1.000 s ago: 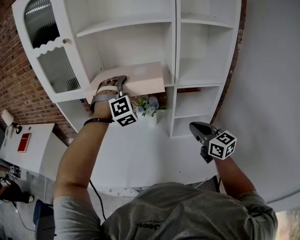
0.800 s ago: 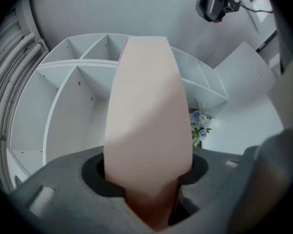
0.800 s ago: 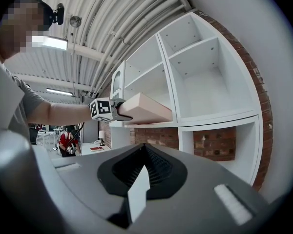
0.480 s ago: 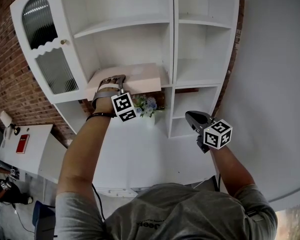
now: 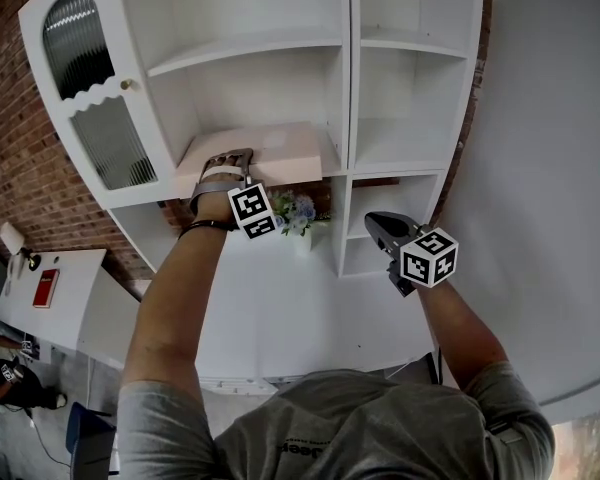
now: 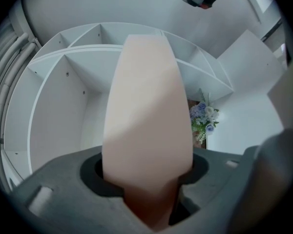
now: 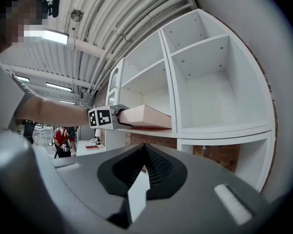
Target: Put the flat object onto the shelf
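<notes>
Inside left middle shelf bay: flat pink box partway in, clamped by left tongs; flowers in bay below; right tongs together.

The left hand-held gripper has edged forward with the flat pink box in its jaws, and the box now lies slightly deeper on the white shelf than a second ago. The right hand-held gripper has risen and shifted left in the head view — nearer the shelf unit's lower compartment — with its marker cube rolled a little.
</notes>
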The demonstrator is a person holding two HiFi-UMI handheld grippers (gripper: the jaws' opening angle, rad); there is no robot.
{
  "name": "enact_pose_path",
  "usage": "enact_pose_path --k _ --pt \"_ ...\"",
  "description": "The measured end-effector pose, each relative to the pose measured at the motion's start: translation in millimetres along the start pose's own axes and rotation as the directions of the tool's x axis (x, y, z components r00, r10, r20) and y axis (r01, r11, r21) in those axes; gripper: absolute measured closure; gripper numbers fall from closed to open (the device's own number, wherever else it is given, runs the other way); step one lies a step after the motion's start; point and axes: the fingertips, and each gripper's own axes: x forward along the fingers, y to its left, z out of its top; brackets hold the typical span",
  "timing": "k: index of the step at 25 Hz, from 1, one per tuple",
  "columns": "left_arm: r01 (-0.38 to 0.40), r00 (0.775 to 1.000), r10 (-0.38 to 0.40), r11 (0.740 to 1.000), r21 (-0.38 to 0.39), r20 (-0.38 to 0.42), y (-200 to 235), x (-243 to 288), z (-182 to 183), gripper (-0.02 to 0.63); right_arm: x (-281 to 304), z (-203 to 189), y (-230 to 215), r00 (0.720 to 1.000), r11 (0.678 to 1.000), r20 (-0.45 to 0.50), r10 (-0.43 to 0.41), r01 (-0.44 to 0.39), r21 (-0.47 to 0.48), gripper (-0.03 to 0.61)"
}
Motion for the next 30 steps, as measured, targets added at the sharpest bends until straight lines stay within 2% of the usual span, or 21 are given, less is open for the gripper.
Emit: enact_pose_path --k 15,21,30 --pt "0.035 0.999 -0.035 0.999 -0.005 -0.005 3.0 49.3 5.4 0.330 2.8 -8.0 -5.7 1.000 1.000 -0.007 -0.003 0.003 0.012 0.569" --pt "0.122 0.992 -0.122 0.993 -0.002 -0.033 5.8 71.2 5.2 0.319 -5.0 -7.0 -17.2 1.000 0.999 0.003 -0.022 0.022 0.026 0.569" --pt "0.235 0.972 -0.235 0.971 -0.032 0.007 5.7 70.7 8.8 0.281 -11.1 -5.0 -23.1 0.999 0.999 0.014 -0.030 0.029 0.034 0.569"
